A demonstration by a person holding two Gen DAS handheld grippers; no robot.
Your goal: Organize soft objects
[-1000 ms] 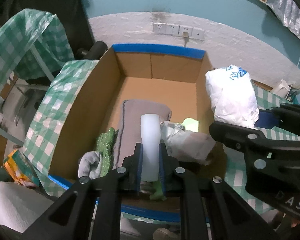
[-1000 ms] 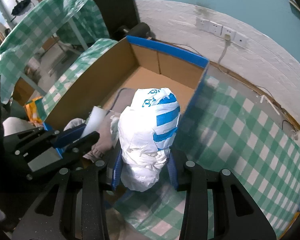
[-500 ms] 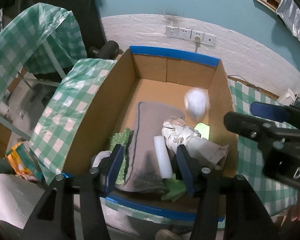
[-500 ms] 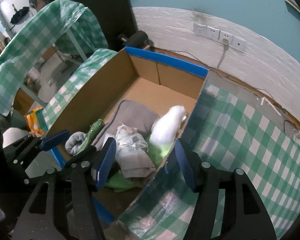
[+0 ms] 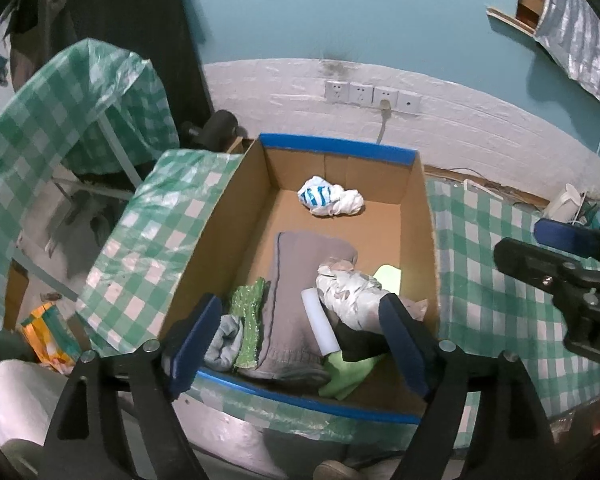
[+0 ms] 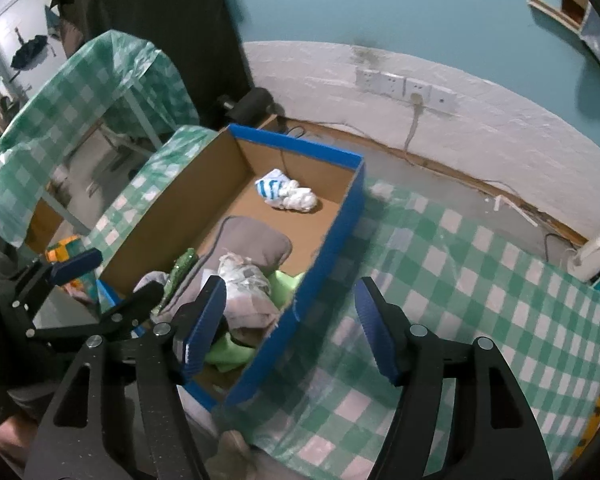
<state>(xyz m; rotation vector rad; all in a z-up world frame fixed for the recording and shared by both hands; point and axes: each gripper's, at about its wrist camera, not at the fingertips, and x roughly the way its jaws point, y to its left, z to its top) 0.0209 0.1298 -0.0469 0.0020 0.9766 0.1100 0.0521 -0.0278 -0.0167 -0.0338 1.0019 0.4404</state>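
Cardboard, brown with blue-taped rims, forms the open box (image 5: 236, 216) that fills the middle of both views and holds every soft thing here. Its near corner is cut off behind the left tongs (image 5: 300, 340), whose blue-padded jaws have just been opening and now stand wide with nothing pinched; below them a white foam roll (image 5: 320, 326) lies loose on a folded grey cloth (image 5: 296, 280). A crumpled grey-and-white paper bundle (image 5: 350, 294) at about 3 o'clock of the roll is partly covered by the right-hand jaw. Underneath, a lime-green cloth (image 5: 346, 372) shows only at its edges, and something black beside it is too dark to identify. At 9 o'clock of the grey cloth sit a glittery green strip (image 5: 250, 308) and a pale grey rolled sock (image 5: 226, 338), half hidden by the left-hand jaw.

Toward 12 o'clock, alone on the box floor near the far wall, rests the white plastic bag with blue stripes (image 5: 330, 200). The right tongs (image 6: 288, 324) have likewise just been opening and are released and empty, straddling the box's right wall above the green-and-white checked tabletop (image 6: 480, 280). A row of white wall sockets (image 5: 372, 94) sits beyond, and a small white object at the tabletop's far right edge is too blurred to name.
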